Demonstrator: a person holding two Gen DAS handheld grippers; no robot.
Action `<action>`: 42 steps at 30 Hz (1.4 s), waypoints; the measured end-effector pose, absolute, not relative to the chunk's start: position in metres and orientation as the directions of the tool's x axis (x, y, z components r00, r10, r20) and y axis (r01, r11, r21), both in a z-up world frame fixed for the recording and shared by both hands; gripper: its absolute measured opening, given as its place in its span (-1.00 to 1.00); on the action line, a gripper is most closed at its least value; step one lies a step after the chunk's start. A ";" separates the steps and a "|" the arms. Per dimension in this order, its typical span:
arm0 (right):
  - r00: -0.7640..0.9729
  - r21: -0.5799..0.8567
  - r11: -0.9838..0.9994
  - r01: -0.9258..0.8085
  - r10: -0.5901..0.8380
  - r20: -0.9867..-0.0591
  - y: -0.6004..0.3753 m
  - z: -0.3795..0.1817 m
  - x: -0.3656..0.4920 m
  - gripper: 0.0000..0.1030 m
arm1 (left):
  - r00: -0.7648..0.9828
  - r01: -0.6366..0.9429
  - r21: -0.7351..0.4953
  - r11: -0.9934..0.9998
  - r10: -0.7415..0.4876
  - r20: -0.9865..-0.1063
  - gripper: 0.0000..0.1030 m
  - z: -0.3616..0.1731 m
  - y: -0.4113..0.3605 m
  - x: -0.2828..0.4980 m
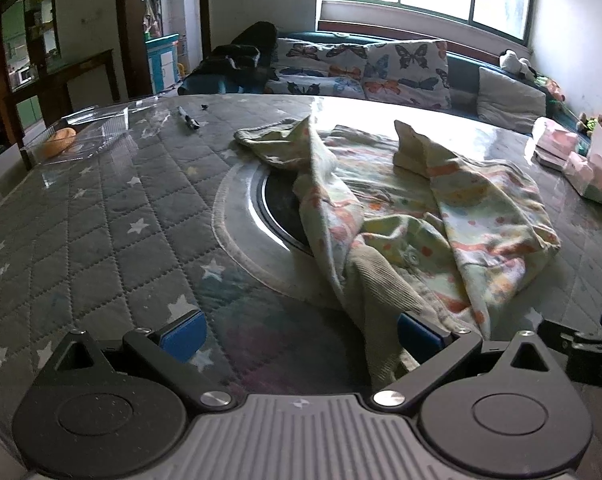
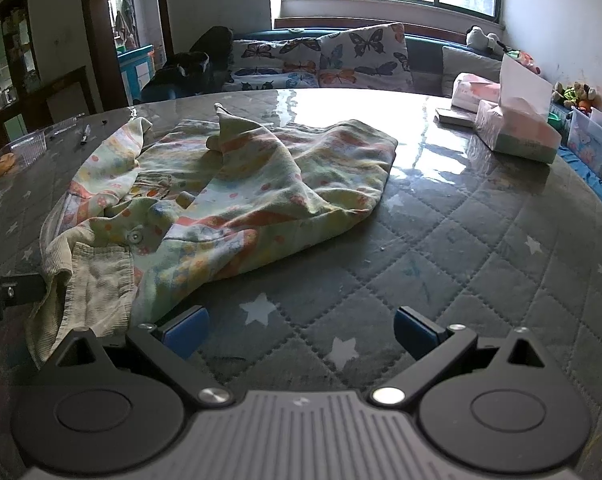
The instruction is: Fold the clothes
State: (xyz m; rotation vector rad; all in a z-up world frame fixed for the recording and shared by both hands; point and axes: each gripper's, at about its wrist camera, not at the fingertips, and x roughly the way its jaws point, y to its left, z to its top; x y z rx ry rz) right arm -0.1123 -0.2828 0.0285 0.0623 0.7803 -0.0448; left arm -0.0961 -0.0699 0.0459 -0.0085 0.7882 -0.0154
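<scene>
A small pale patterned child's garment (image 1: 421,216) lies crumpled on the round table with its grey quilted star cover (image 1: 113,216). It also shows in the right wrist view (image 2: 229,184), with a button and ribbed hem toward me. My left gripper (image 1: 301,334) is open; the ribbed hem lies against its right pad, nothing is gripped. My right gripper (image 2: 301,330) is open and empty, just right of the hem, over the bare cover (image 2: 481,240). The right gripper's tip (image 1: 581,340) shows at the left view's right edge.
A clear plastic tray with a bun (image 1: 61,140) and a pen (image 1: 187,118) lie at the far left. Tissue packs (image 2: 513,128) and a plastic bin (image 2: 597,140) stand at the right. A round metal hotplate (image 1: 269,208) sits mid-table, partly under the garment. A sofa with butterfly cushions (image 2: 321,60) is behind.
</scene>
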 end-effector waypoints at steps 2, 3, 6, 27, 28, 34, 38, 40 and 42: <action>0.709 0.039 0.997 0.063 -0.017 -0.705 -0.283 0.028 -0.112 0.95 | 0.703 0.022 -0.012 1.000 -0.024 -0.711 1.00 0.045 -0.073 -0.098; 0.709 0.039 0.997 0.062 -0.017 -0.705 -0.283 0.028 -0.112 0.95 | 0.701 0.026 -0.010 1.000 -0.025 -0.713 1.00 0.044 -0.074 -0.098; 0.708 0.038 0.997 0.060 -0.015 -0.706 -0.282 0.028 -0.112 0.95 | 0.695 0.028 -0.006 1.000 -0.024 -0.718 1.00 0.042 -0.076 -0.100; 0.709 0.014 1.000 0.001 0.009 -0.705 -0.269 0.038 -0.099 0.95 | 0.714 0.054 0.023 0.998 -0.023 -0.700 1.00 0.052 -0.081 -0.090; 0.713 0.009 1.000 -0.006 0.010 -0.701 -0.267 0.040 -0.096 0.95 | 0.719 0.057 0.025 0.998 -0.024 -0.694 1.00 0.054 -0.081 -0.088; 0.729 0.001 0.999 -0.044 0.033 -0.684 -0.264 0.055 -0.077 0.92 | 0.760 0.068 0.039 0.997 -0.026 -0.649 1.00 0.067 -0.080 -0.071; 0.745 -0.013 0.998 -0.063 0.038 -0.666 -0.263 0.066 -0.060 0.88 | 0.775 0.071 0.041 0.997 -0.029 -0.631 1.00 0.073 -0.079 -0.049; 0.748 -0.022 0.998 -0.063 0.032 -0.663 -0.263 0.069 -0.046 0.87 | 0.777 0.069 0.035 0.997 -0.032 -0.628 1.00 0.075 -0.077 -0.037; 0.750 -0.024 0.998 -0.064 0.032 -0.660 -0.264 0.071 -0.035 0.81 | 0.773 0.064 0.031 0.998 -0.030 -0.633 0.99 0.074 -0.077 -0.025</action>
